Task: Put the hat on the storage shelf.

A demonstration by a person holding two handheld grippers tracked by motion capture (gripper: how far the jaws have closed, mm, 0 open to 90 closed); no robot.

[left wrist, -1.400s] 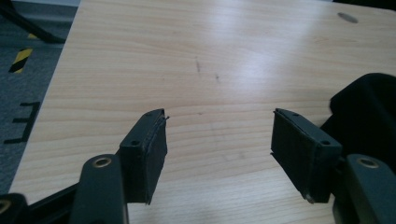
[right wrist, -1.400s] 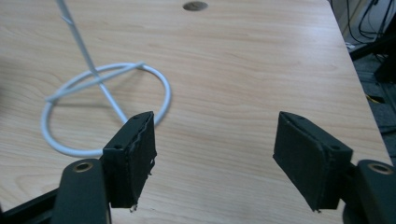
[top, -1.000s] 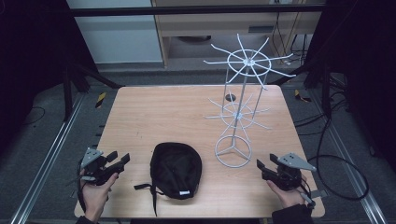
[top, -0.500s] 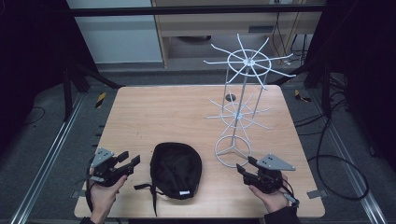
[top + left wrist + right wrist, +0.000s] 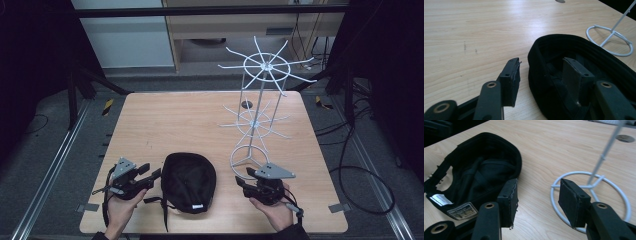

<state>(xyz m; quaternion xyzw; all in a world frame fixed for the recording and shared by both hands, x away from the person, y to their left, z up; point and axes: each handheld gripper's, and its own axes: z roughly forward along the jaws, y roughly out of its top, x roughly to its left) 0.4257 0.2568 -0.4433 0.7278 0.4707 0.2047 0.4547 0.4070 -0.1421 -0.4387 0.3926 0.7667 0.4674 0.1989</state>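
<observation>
A lab recording set-up: a wooden desk [image 5: 190, 125] inside a dark metal frame [image 5: 210, 10], cables [image 5: 360, 170] lying across grey floor at right, cabinets [image 5: 125, 40] behind at top.

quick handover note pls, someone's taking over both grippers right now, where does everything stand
Left gripper: jaws have just been closing; they straddle the left rim of the black cap but do not grip it.
Right gripper: jaws open, also just closing, nothing between them; it sits between the cap and the ring base of the white wire rack.
The cap lies upside down at the near edge of the table, the rack to its right.
Done: both grippers brought close to the cap.
Left: grip and lift the cap; probably hang it on the rack.
</observation>
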